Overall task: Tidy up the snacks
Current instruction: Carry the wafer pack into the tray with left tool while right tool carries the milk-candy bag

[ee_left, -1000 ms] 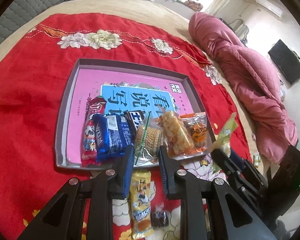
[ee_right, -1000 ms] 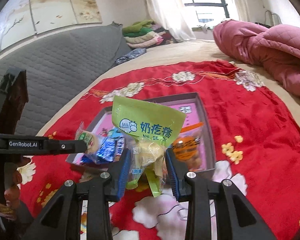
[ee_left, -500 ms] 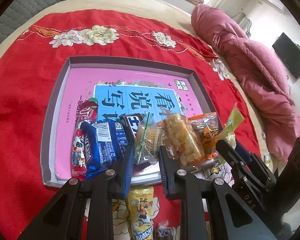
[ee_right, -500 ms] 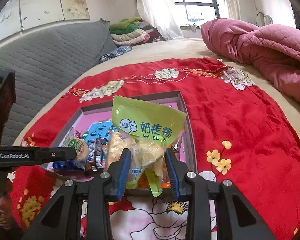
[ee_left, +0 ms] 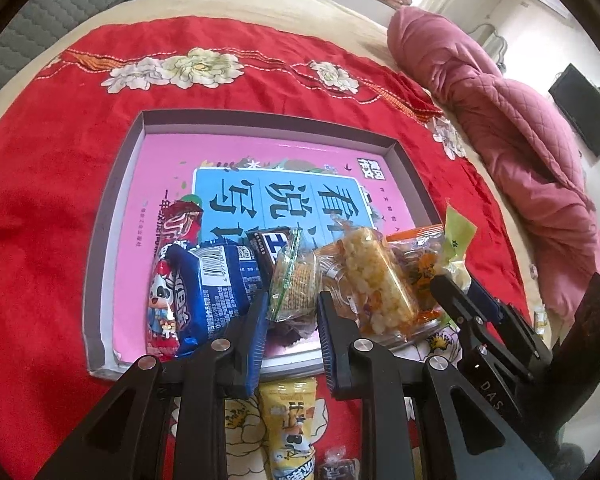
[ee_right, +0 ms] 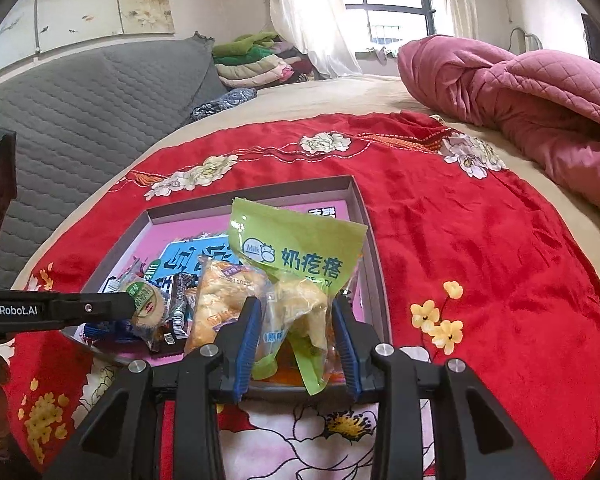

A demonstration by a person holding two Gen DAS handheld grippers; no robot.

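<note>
Two handheld grippers reach over one shallow grey tray (ee_left: 118,184) that sits on a red flowered blanket (ee_left: 52,152) spread across a bed. The tray's floor is covered by a pink and blue printed sheet with large Chinese characters.

Along the tray's near edge lies a row of about six snack packets. From left to right in the left wrist view: a red packet with a cartoon panda (ee_left: 165,304), a dark blue biscuit packet (ee_left: 220,280), a small black-wrapped bar (ee_left: 269,246), a clear packet holding a round ridged cracker (ee_left: 296,284), a clear packet of puffed corn (ee_left: 374,280), and an orange-printed packet (ee_left: 418,256).

The left gripper (ee_left: 292,320) is clenched on the near end of the round cracker packet, which rests inside the tray.

The right gripper (ee_right: 294,320) has its jaws easing open around one green-topped milk snack bag (ee_right: 300,264); the bag stands upright between the blue pads at the tray's near right corner, over the orange-printed packet, and whether the pads press on it is unclear.

Outside the tray, on the blanket just below the left gripper, lie one yellow packet (ee_left: 290,424) and one small dark wrapped snack (ee_left: 338,464).

One rumpled pink quilt (ee_right: 520,92) lies at the far right of the bed.
</note>
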